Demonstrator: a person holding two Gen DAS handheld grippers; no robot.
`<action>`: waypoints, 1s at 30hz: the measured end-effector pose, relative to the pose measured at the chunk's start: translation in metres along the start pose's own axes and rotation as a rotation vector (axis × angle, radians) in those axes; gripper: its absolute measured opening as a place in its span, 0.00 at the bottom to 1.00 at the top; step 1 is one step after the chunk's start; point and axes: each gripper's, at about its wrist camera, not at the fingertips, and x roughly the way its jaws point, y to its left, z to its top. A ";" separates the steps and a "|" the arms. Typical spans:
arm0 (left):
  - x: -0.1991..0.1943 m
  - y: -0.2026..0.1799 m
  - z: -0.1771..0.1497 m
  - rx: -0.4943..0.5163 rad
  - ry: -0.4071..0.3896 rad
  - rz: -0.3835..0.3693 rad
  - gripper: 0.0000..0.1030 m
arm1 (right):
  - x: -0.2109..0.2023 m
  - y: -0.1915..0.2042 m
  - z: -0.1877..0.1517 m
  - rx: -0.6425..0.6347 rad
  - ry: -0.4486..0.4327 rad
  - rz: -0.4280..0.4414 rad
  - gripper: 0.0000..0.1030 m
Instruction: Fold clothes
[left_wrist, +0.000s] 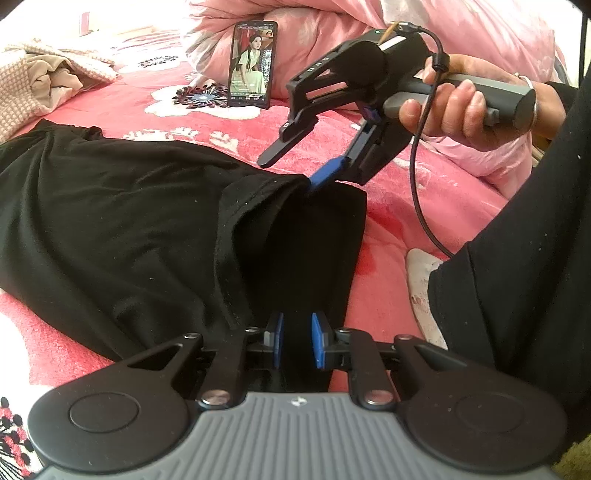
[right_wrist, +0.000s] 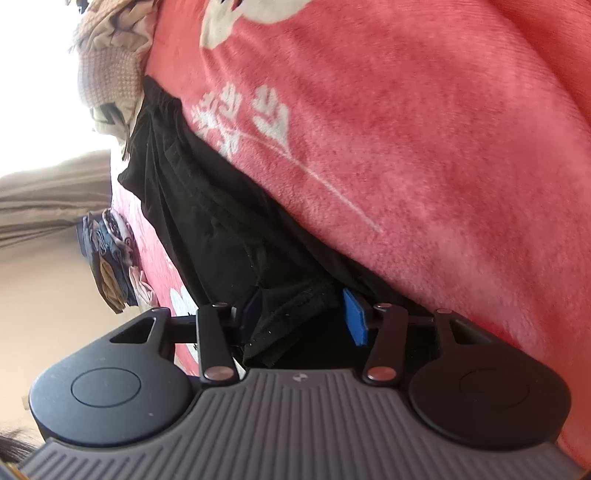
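Nearest us, our left claw (left_wrist: 297, 341) sits with its blue pads drawn narrow on a strip of the black garment (left_wrist: 122, 218), pinning the near corner of the hem so that end cannot slide. We judge this hold is there to anchor one corner while the other claw takes the far one.

Our right claw (left_wrist: 295, 166), gripped by a hand (left_wrist: 465, 107), reaches down to the opposite corner. Its jaws stand partly apart, with a bunch of cloth between them in the right wrist view; one blue pad (right_wrist: 355, 319) stands clear of the fabric, so we read it as not yet clamped.

The garment lies spread on the pink flowered bed (left_wrist: 388, 229), most of it flat and stretching away to the left, its near edge lifted and doubled over between the two claws. It is soft, matte, lightly creased and dusted with lint. A phone (left_wrist: 253, 64) leans against the pink quilt (left_wrist: 461, 33) behind.
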 end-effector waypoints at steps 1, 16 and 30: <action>0.000 0.000 0.000 0.000 0.000 0.000 0.16 | 0.001 0.002 0.000 -0.009 0.006 0.002 0.39; -0.005 -0.001 0.001 0.036 -0.029 0.017 0.25 | -0.015 0.032 -0.011 -0.228 -0.019 -0.038 0.04; -0.002 -0.004 0.001 0.106 -0.051 0.145 0.41 | -0.025 0.036 -0.008 -0.243 -0.037 -0.053 0.04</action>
